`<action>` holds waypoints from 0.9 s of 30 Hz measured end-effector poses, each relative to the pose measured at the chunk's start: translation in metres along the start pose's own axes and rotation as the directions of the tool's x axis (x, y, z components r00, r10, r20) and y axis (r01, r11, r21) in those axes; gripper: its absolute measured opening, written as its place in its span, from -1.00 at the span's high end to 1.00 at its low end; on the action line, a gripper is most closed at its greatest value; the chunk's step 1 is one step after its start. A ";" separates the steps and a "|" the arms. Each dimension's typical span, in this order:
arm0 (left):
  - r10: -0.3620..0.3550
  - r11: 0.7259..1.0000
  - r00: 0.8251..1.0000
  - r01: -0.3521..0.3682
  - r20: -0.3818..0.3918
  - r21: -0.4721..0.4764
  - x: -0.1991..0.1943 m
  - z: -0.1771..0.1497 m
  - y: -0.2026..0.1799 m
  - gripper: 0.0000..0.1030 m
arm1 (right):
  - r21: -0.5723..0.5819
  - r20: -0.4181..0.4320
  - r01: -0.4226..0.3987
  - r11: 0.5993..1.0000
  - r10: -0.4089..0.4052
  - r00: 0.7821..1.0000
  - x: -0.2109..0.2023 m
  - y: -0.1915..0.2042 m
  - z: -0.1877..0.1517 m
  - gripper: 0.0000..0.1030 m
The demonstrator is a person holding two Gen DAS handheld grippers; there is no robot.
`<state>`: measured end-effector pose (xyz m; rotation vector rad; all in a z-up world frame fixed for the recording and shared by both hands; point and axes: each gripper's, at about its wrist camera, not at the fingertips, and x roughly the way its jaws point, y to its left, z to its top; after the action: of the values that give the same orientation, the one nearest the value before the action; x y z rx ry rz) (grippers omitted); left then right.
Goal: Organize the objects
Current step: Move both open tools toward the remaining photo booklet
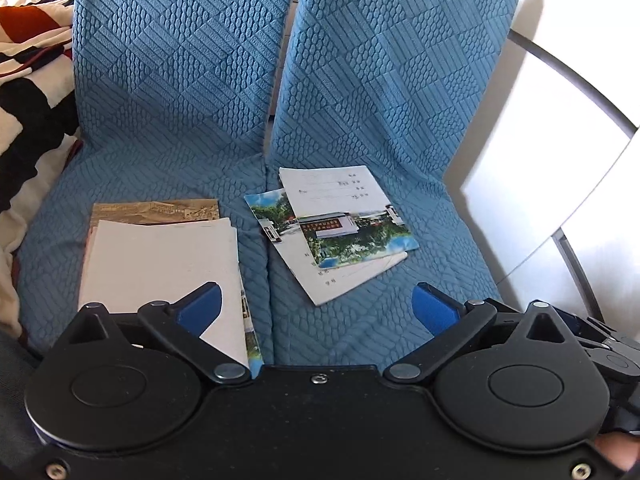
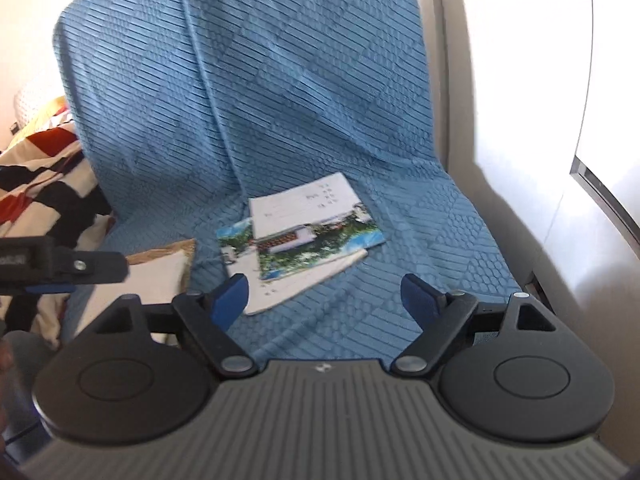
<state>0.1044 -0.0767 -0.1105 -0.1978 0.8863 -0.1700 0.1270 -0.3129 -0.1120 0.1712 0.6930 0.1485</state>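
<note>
Two booklets with photo covers lie crossed on the right seat of a blue-covered sofa (image 1: 180, 100). The upper booklet (image 1: 344, 216) rests on the lower one (image 1: 316, 276). A stack of booklets (image 1: 160, 264), with a white cover on top and a brown one under it, lies on the left seat. My left gripper (image 1: 316, 308) hovers open over the seat's front, its left pad above the stack's near corner. My right gripper (image 2: 324, 296) is open with nothing between its pads. It sits just in front of the crossed booklets (image 2: 308, 236). One of the left gripper's fingers (image 2: 92, 267) shows over the stack (image 2: 160, 280).
A black, white and red patterned blanket (image 1: 28, 92) is bunched at the sofa's left end. A white wall and a metal frame (image 1: 560, 160) stand close on the right. A seam (image 1: 266, 248) divides the two seat cushions.
</note>
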 end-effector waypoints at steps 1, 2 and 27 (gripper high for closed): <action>-0.005 1.000 1.000 0.005 0.003 -0.010 0.004 -0.001 0.000 -0.97 | 0.013 0.004 0.004 1.000 -0.004 1.000 0.003 -0.005 0.000 -0.65; -0.013 1.000 1.000 0.013 0.004 -0.021 0.008 -0.001 0.000 -0.97 | 0.024 0.003 0.011 1.000 -0.011 1.000 0.006 -0.009 0.001 -0.65; 0.047 0.995 0.994 -0.056 -0.100 -0.085 0.137 0.000 -0.034 -0.76 | 0.359 0.002 -0.115 0.926 0.122 0.993 0.132 -0.068 0.020 -0.08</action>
<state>0.1872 -0.1411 -0.2046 -0.2498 0.9963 -0.0931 0.2458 -0.3563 -0.1927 0.5641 0.7263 0.1385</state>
